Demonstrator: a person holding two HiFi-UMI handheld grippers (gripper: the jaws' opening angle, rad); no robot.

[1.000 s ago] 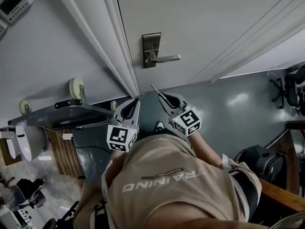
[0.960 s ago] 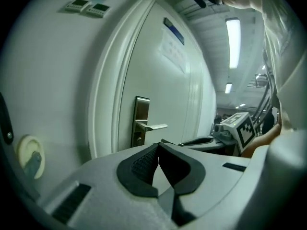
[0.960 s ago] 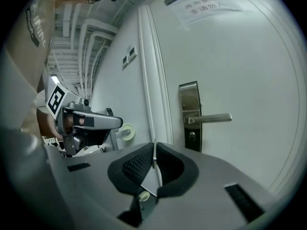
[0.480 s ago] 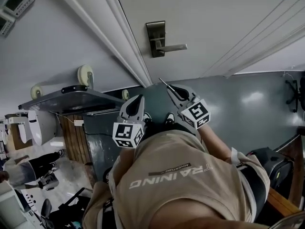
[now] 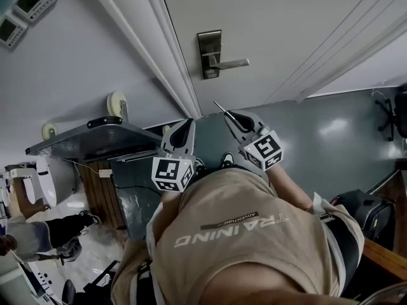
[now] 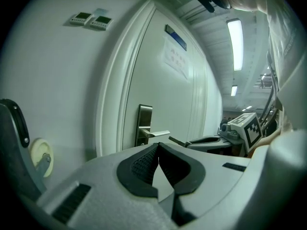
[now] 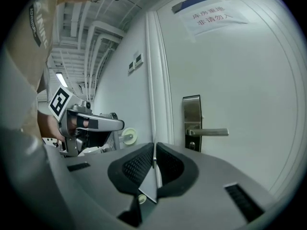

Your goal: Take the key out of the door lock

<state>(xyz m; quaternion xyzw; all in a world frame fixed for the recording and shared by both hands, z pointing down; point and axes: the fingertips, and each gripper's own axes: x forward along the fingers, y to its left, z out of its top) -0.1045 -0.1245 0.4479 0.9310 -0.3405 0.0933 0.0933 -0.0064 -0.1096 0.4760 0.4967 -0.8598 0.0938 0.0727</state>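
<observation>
Grips the key (image 5: 220,108) in the right gripper (image 5: 230,115), jaws narrowed onto its thin blade. Hangs well apart from the lock plate (image 5: 209,54) at the door's (image 5: 286,24) frame-side edge. Shows the left gripper (image 5: 188,123) pinched together, empty, just beside.

Left gripper (image 6: 158,150) jaws together, empty; door handle (image 6: 154,134) ahead; right gripper (image 6: 188,143) clamps key (image 6: 176,141).
</observation>
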